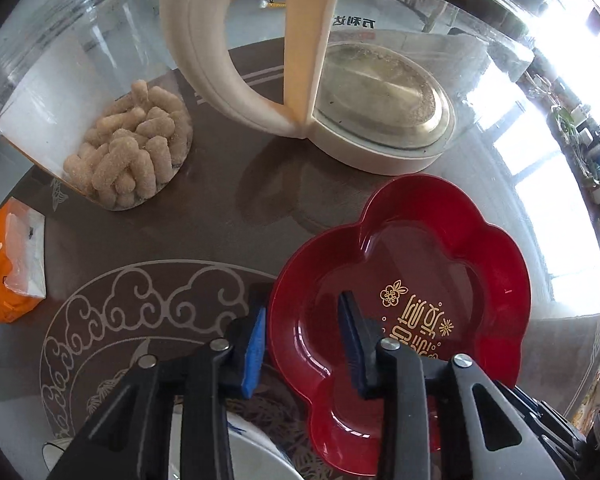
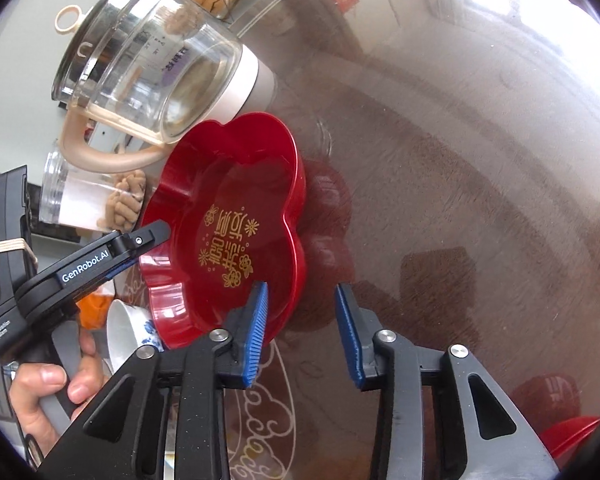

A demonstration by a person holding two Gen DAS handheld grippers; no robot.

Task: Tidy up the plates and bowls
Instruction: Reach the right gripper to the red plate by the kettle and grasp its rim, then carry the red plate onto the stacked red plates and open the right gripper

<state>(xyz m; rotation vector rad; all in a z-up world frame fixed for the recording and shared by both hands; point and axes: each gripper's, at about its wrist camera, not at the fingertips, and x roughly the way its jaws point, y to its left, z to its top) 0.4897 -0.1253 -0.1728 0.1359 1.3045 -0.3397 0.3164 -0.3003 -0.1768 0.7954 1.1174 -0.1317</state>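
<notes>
A red flower-shaped plate (image 1: 420, 264) with gold characters lies on the glass-topped table; it also shows in the right wrist view (image 2: 228, 220). My left gripper (image 1: 304, 328) is open and straddles the plate's near-left rim, one blue pad outside, one inside. In the right wrist view the left gripper (image 2: 140, 248) reaches the plate's left edge. My right gripper (image 2: 300, 320) is open and empty, astride the plate's near-right rim. A white bowl with blue pattern (image 2: 128, 332) sits near the plate; its rim shows in the left wrist view (image 1: 256, 456).
A glass kettle with cream handle (image 1: 340, 92) stands just behind the plate. A glass jar of breaded snacks (image 1: 128, 148) is left of it. An orange packet (image 1: 8, 272) lies at far left. Another red dish (image 2: 568, 436) sits at lower right.
</notes>
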